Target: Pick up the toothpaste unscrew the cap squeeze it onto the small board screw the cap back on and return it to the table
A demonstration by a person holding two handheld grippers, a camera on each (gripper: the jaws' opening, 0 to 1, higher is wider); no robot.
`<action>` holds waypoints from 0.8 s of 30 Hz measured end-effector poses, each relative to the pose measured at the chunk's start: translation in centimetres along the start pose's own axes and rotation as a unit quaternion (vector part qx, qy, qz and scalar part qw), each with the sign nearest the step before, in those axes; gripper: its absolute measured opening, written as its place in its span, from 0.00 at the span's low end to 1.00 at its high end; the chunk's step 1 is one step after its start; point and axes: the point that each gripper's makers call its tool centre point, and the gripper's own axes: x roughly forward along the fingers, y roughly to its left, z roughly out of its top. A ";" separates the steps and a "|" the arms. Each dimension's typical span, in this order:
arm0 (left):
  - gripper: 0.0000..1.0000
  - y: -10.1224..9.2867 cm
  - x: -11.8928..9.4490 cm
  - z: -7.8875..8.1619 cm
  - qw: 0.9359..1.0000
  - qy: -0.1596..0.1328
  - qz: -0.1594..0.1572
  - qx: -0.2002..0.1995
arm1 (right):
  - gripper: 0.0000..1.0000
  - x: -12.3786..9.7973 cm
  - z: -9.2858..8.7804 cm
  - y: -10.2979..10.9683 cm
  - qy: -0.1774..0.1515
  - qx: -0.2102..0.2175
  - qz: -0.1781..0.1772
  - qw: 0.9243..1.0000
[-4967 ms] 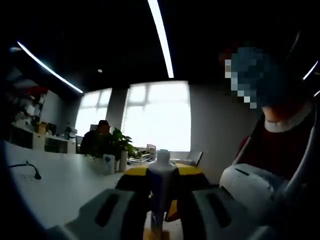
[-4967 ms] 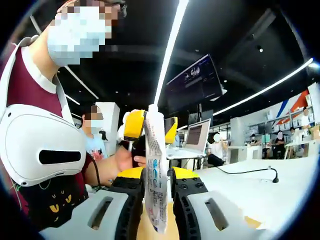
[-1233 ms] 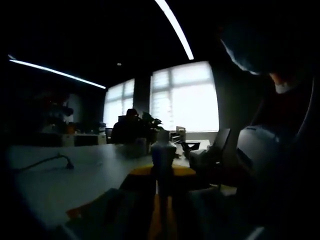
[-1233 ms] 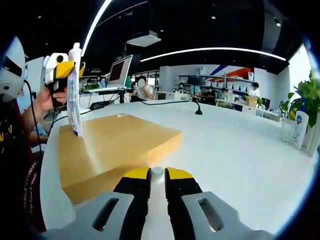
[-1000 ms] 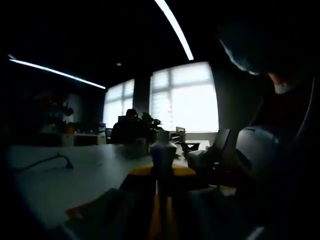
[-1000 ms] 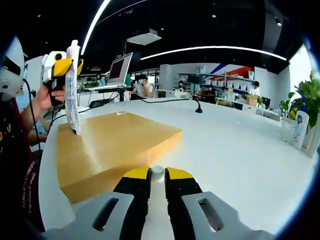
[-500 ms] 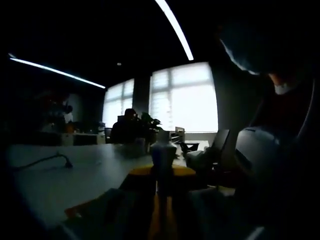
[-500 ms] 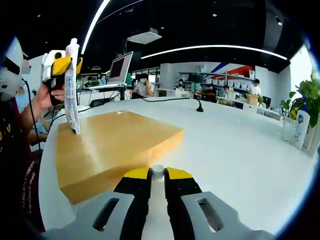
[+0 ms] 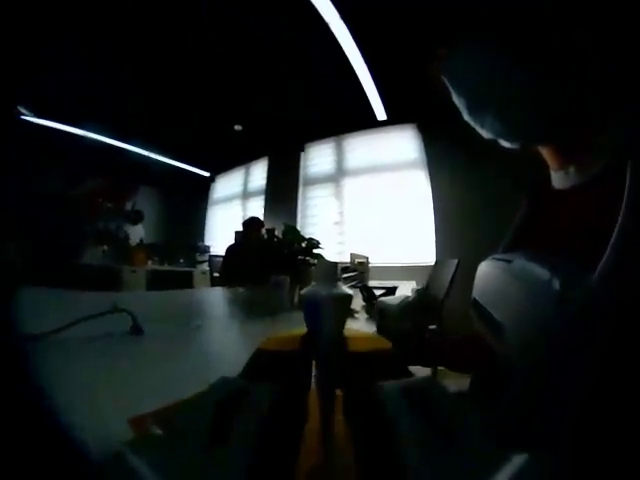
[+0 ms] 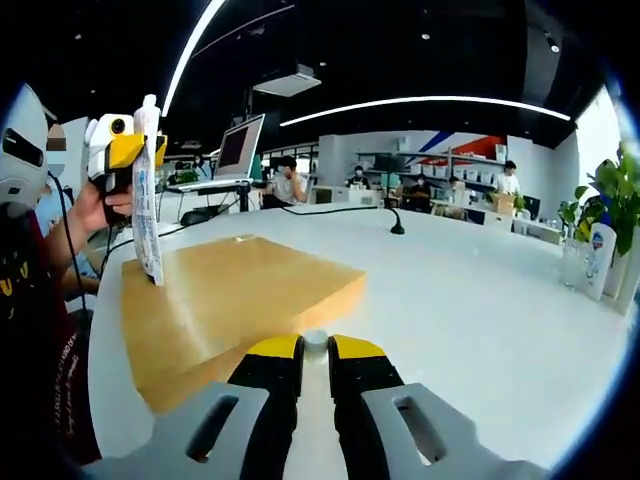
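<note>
In the right gripper view the white toothpaste tube (image 10: 148, 205) stands upright above the near left corner of the wooden board (image 10: 250, 295), neck up. The left gripper (image 10: 128, 150) is shut on its upper part, a hand behind it. My right gripper (image 10: 315, 352) hangs low over the white table (image 10: 470, 320), right of the board, shut on a small white cap (image 10: 316, 341). In the dim left gripper view the tube's neck (image 9: 325, 298) rises between the jaws of the left gripper (image 9: 323, 352).
A cable with a small microphone (image 10: 396, 224) lies on the far side of the table. Plants and a bottle (image 10: 598, 258) stand at the right edge. A monitor (image 10: 240, 146) and seated people are behind. The person's white headset (image 10: 22, 150) is at the left.
Five seconds ago my right gripper was up against the tube; now it is away over the table with the cap. Over the last second the tube barely moved.
</note>
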 end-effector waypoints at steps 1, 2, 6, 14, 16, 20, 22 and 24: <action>0.10 0.0 0.0 0.0 1.000 0.000 0.000 0.001 | 0.09 -0.1 0.3 0.0 -0.003 0.002 0.001 1.000; 0.10 0.0 0.0 0.0 1.000 0.000 -0.001 0.001 | 0.09 -0.1 0.5 0.0 -0.006 0.004 0.003 1.000; 0.10 -0.1 0.0 0.0 1.000 -0.001 -0.001 0.003 | 0.09 -0.4 1.4 0.1 -0.013 0.008 0.010 1.000; 0.10 -0.2 0.0 0.0 1.000 -0.001 -0.001 0.006 | 0.09 -1.1 3.7 0.5 -0.028 0.021 0.032 0.999; 0.10 -0.2 0.0 0.1 1.000 -0.001 -0.002 0.005 | 0.09 -1.3 4.6 0.9 -0.036 0.022 0.041 0.998; 0.10 0.0 0.0 0.1 1.000 -0.001 0.001 0.006 | 0.09 -1.5 6.5 1.7 -0.053 0.028 0.062 0.996; 0.10 -0.1 0.0 0.1 1.000 0.000 0.001 0.004 | 0.09 -1.5 7.6 2.3 -0.059 0.043 0.081 0.994; 0.10 -0.2 0.0 0.1 1.000 0.000 -0.001 0.002 | 0.09 -1.6 8.5 2.8 -0.066 0.051 0.097 0.992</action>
